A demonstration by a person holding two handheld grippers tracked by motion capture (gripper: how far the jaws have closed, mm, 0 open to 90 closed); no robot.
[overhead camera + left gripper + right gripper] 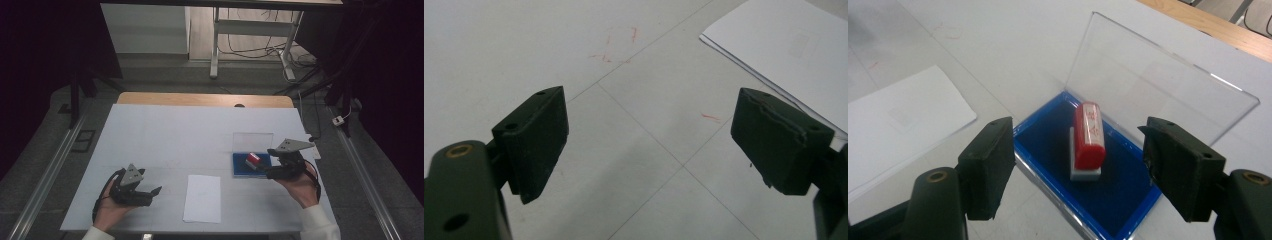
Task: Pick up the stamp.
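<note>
A red stamp (253, 160) (1089, 134) with a white base rests on the blue ink pad (241, 170) (1128, 202). The pad's clear lid (253, 141) (1158, 85) stands upright behind it. My right gripper (268, 162) (1080, 150) is open just in front of the pad. Its jaws stand wide on either side of the stamp without touching it. A white sheet of paper (202, 198) (794, 45) (898, 125) lies near the table's front edge. At the front left my left gripper (153, 195) (649, 145) is open over bare table, with nothing between its jaws.
A large white mat (165, 135) covers the wooden table (200, 99), with faint red marks (616, 47) on it near the left gripper. Beyond the far edge are a desk frame (250, 35) and cables on the floor. Metal rails (45, 175) run along both sides.
</note>
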